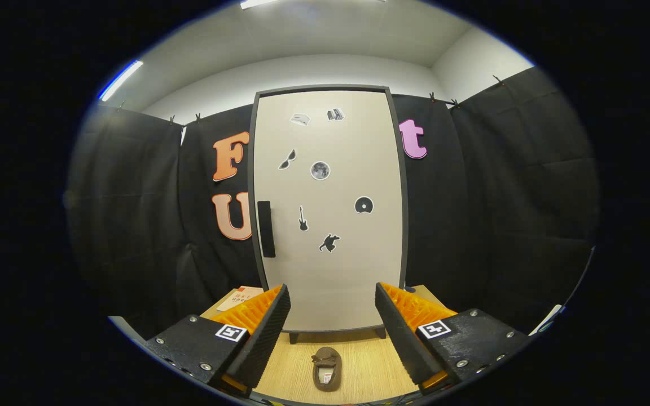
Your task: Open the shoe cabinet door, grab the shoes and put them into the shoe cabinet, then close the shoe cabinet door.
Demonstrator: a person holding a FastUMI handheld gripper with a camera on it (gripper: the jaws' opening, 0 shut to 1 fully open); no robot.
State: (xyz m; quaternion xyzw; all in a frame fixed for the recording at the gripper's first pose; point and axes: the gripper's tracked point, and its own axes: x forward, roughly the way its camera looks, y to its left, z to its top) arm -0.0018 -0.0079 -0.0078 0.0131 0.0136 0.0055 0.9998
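Facing the cabinet [328, 214] square on, I saw its door [347, 270] shut, so I could not tell what was inside. It was a tall, narrow box with a dark frame and a pale, smooth, matte door panel, standing on short dark legs on the table [376, 366]. A slim black handle [266, 229], a plain upright bar, sat at the door's left edge about halfway up. Small flat stickers were scattered over the panel: sunglasses [287, 159], a round moon [320, 170], a disc [363, 204], a guitar [303, 218], and a dark animal figure [329, 243], with two more near the top that were too small for me to make out.

My gripper [332, 330] had its fingers [266, 330] spread wide apart, holding nothing. Their inner faces looked ribbed and rubbery, and each finger base carried a square printed marker.

One shoe [326, 369] lay on the table between the fingers, just in front of the cabinet's foot and apart from it. It was a brown, soft-looking slipper, oval, with a small bow on top and its opening turned toward me. The tabletop was light wood with a fine straight grain.

A flat card or booklet [238, 298] lay on the table beyond the left finger, beside the cabinet. Black cloth hung in loose folds behind, clipped along its top.
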